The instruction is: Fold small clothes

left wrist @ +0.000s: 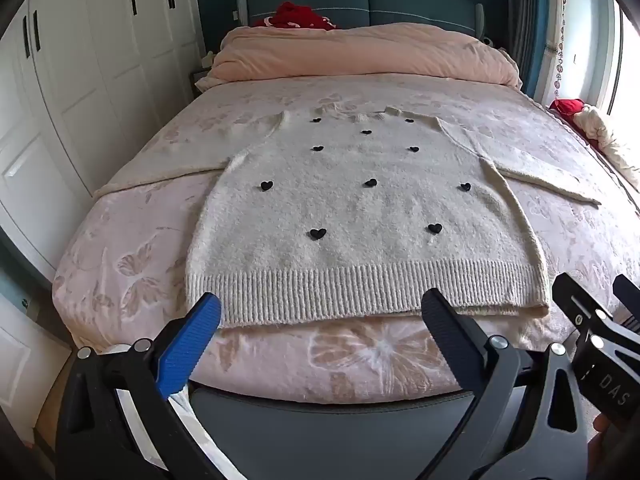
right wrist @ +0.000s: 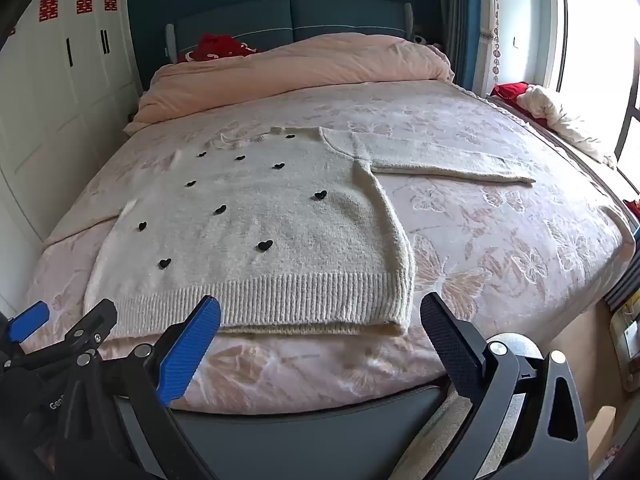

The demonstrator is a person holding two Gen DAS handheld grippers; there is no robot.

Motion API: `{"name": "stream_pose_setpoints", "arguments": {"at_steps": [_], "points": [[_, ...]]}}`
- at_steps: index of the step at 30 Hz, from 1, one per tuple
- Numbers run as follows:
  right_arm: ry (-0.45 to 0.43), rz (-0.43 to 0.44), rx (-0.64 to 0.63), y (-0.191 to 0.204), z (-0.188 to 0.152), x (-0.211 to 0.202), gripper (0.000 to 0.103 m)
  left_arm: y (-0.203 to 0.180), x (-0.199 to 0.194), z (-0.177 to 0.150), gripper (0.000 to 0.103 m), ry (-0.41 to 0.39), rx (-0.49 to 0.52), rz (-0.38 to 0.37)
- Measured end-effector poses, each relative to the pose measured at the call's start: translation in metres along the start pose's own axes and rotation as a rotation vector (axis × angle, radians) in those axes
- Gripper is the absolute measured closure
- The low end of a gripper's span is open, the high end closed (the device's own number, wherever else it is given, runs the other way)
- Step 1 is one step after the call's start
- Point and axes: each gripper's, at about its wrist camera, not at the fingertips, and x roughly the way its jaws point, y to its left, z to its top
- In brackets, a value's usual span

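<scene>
Bedroom light comes in from the window on the right, and the bed [left wrist: 132,280] with its pink butterfly-patterned cover fills both views, a rumpled peach duvet [left wrist: 360,56] pushed up against the headboard so the near half stays free as a working surface. On that free half lies the cream sweater [left wrist: 360,208] with small black hearts, front up, body smoothed flat, ribbed hem toward me near the foot edge and both sleeves spread out to the sides. I judge it is laid this way so each sleeve and side can be folded inward cleanly.

My left tool [left wrist: 320,308] hangs just short of the hem, its jaws spread wide with nothing between them, roughly centred on the garment. My right tool [right wrist: 320,312] stands equally wide and empty, off toward the sweater's right hem corner. Neither touches the knit. Folding has not yet begun; I reckon the first grasp belongs on a sleeve or a hem corner.
</scene>
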Motion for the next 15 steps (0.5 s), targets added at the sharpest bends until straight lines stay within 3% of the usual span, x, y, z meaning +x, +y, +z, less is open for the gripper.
{"name": "stream_pose_setpoints", "arguments": {"at_steps": [15], "points": [[-0.022,0.005,-0.029,0.0069,0.0019,-0.0071,0.005,0.003,-0.0012,0.0002,0.005,-0.008,0.001,0.02]]}}
